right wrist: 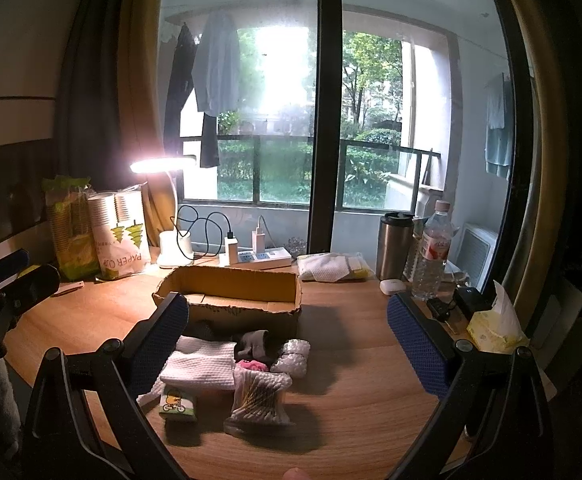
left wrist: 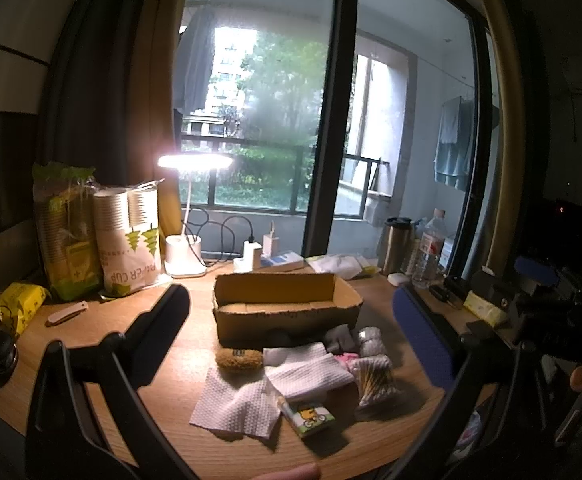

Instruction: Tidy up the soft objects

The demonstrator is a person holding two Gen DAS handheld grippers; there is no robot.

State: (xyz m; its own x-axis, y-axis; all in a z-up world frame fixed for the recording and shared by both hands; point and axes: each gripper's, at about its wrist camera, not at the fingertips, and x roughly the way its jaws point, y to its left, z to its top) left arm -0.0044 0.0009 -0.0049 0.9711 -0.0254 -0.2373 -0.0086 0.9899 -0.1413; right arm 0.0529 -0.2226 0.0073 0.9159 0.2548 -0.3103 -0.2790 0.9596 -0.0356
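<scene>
Both grippers, left (left wrist: 291, 344) and right (right wrist: 287, 344), spread wide and holding nothing, cardboard box (left wrist: 287, 312) mid-frame, cloths (left wrist: 307, 372) and tissue pack (left wrist: 311, 418) just below, lit lamp (left wrist: 193, 160) upper left, water bottle (right wrist: 431, 252) at right.

I can't see the box floor (left wrist: 283, 306), rim hides it | box print (left wrist: 279, 314) too small for me to read | right finger (right wrist: 159, 344) covers part of the white cloth (right wrist: 199, 372) | brown fuzzy thing (left wrist: 240, 359) unidentifiable
</scene>
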